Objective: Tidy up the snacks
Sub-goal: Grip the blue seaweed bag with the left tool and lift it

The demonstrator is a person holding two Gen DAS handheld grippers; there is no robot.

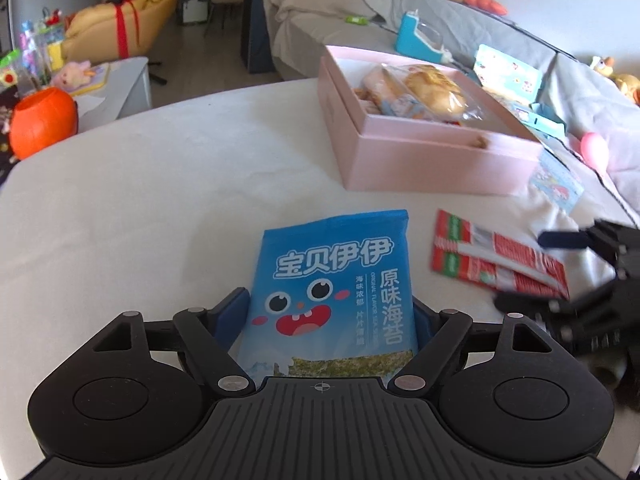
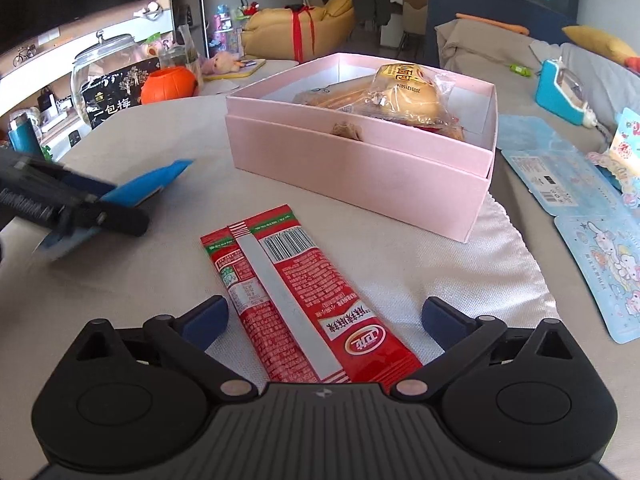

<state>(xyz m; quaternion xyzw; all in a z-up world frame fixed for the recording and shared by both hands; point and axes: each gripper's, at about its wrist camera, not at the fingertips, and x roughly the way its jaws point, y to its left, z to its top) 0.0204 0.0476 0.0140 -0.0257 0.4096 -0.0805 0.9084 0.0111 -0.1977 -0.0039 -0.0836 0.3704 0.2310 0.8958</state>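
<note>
Snacks: pink box (image 2: 360,168) on counter (image 1: 160,184) holds wrapped bread (image 2: 404,92). Left hand-held gripper (image 1: 332,316) spread wide around blue seaweed bag (image 1: 332,280); right hand-held gripper (image 2: 324,316) spread wide, straddling red packet (image 2: 288,288).

Between the left gripper's (image 1: 330,312) matt black plastic arms and blue pads lay a glossy blue foil seaweed packet (image 1: 332,292). A shiny red film snack packet (image 2: 296,296) with a dull silver seam strip sat between the right gripper's (image 2: 324,316) matt blue fingers (image 2: 206,320). Under it lay a rough white woven cloth (image 2: 496,280). Beyond the fingertips stood a smooth, matt pink cardboard box (image 2: 360,168) holding buns in clear crinkled plastic wrap (image 2: 408,92). The tabletop (image 1: 140,208) looked pale and matt.
</note>
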